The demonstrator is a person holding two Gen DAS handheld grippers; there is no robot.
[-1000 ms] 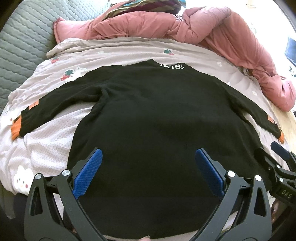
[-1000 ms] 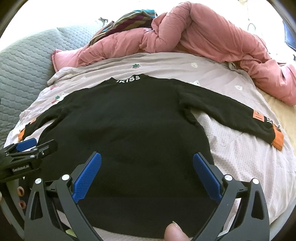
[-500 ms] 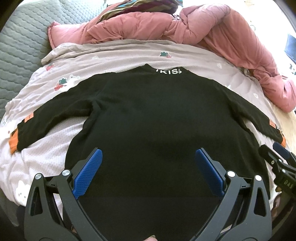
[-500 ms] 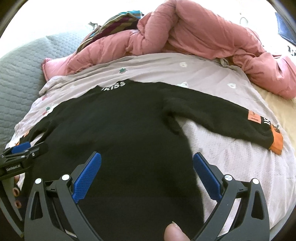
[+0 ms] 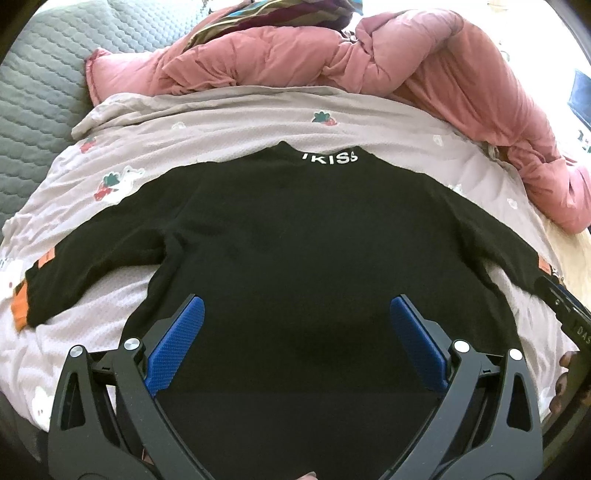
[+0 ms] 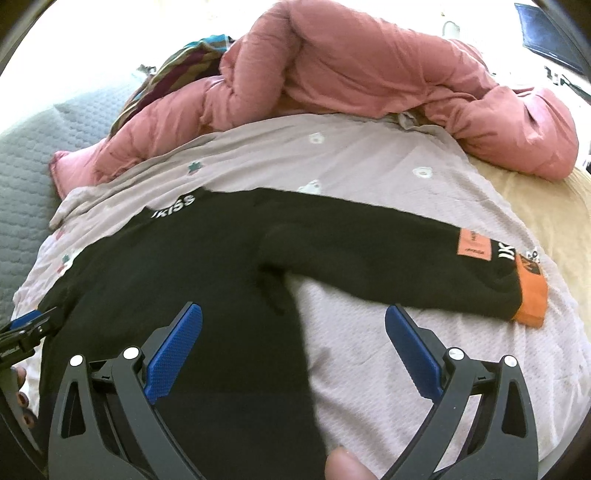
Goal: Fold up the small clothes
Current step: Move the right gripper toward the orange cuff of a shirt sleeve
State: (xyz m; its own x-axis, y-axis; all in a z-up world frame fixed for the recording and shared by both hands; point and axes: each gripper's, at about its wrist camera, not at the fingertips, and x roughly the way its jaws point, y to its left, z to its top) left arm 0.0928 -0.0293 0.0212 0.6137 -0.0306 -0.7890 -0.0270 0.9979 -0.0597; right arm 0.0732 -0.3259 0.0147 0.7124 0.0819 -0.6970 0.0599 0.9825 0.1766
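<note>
A black long-sleeved sweater (image 5: 295,240) lies spread flat, back up, on a pale printed bedsheet (image 5: 229,125), its white-lettered collar (image 5: 330,157) pointing away from both grippers. In the left wrist view the left gripper (image 5: 295,343) hangs above the sweater's lower body with its blue-padded fingers (image 5: 173,347) spread wide and nothing between them; the hem below them falls into shadow and is cut off by the frame, so its edge is hard to make out. The sweater's left sleeve (image 5: 85,258) stretches out to the left of that gripper, ending in an orange cuff (image 5: 20,304) at the frame's edge.

The right gripper (image 6: 293,350) likewise stands wide apart and empty — its left finger over the black body, its right finger (image 6: 413,354) over bare sheet. Ahead of it and to the right, the right sleeve (image 6: 388,254) runs out to an orange cuff (image 6: 532,295), with an orange patch (image 6: 474,244) and white lettering just before it. A fingertip (image 6: 345,463) intrudes at the bottom edge of this view.

Each gripper shows only partly in the other's view: the right one as a dark tip at the far right of the left view (image 5: 561,306), the left one at the far left of the right view (image 6: 22,328), with painted fingernails (image 6: 22,398) beneath it.

Beyond the collar a pink duvet (image 6: 369,74) is bunched up, a striped cloth (image 5: 266,14) half buried behind it — and a grey quilted cover (image 5: 37,81) lies to the far left.
</note>
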